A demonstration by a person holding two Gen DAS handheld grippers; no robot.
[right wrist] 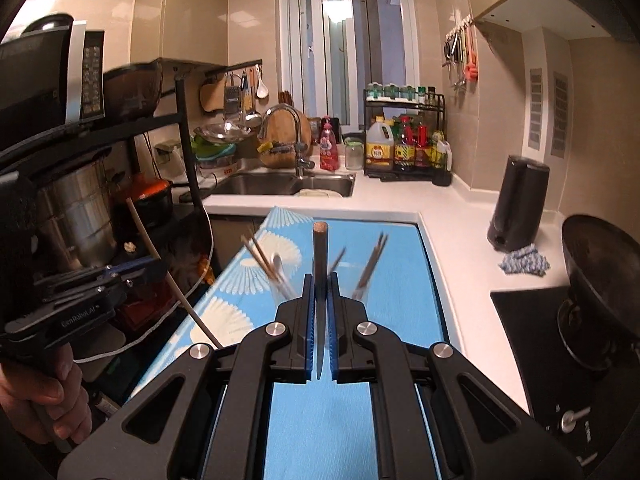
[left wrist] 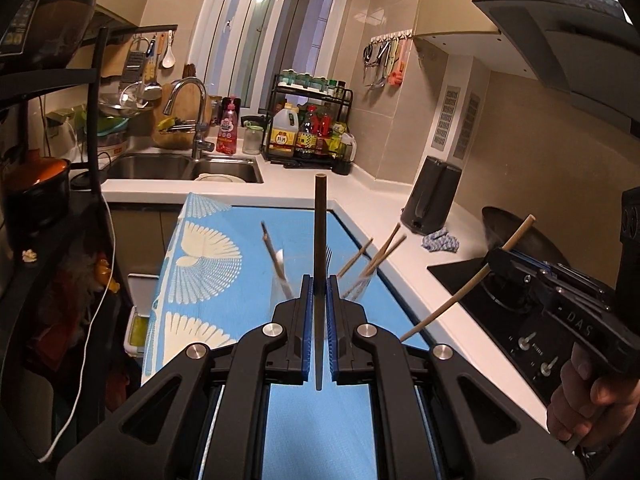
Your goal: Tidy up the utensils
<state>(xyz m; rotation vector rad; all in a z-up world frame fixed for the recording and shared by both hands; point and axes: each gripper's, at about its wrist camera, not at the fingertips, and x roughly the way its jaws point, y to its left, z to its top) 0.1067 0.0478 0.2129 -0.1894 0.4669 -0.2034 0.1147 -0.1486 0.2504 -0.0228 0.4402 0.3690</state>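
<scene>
— What have we got?
— Our left tool (left wrist: 319, 292) is clamped on a dark chopstick (left wrist: 319, 240), upright above the glasses (left wrist: 356, 288).
— Our right tool (right wrist: 320, 292) likewise grips one (right wrist: 320, 256), over the blue-clothed counter (right wrist: 400, 264).

A home kitchen is surrounding me: a steel sink (left wrist: 188, 168) and faucet (left wrist: 192, 116) are sitting under the window, a condiment rack (left wrist: 310, 128) is crowding the white counter (left wrist: 384, 208), and a wok (left wrist: 516, 236) is resting on the black stove (left wrist: 500, 312).
</scene>
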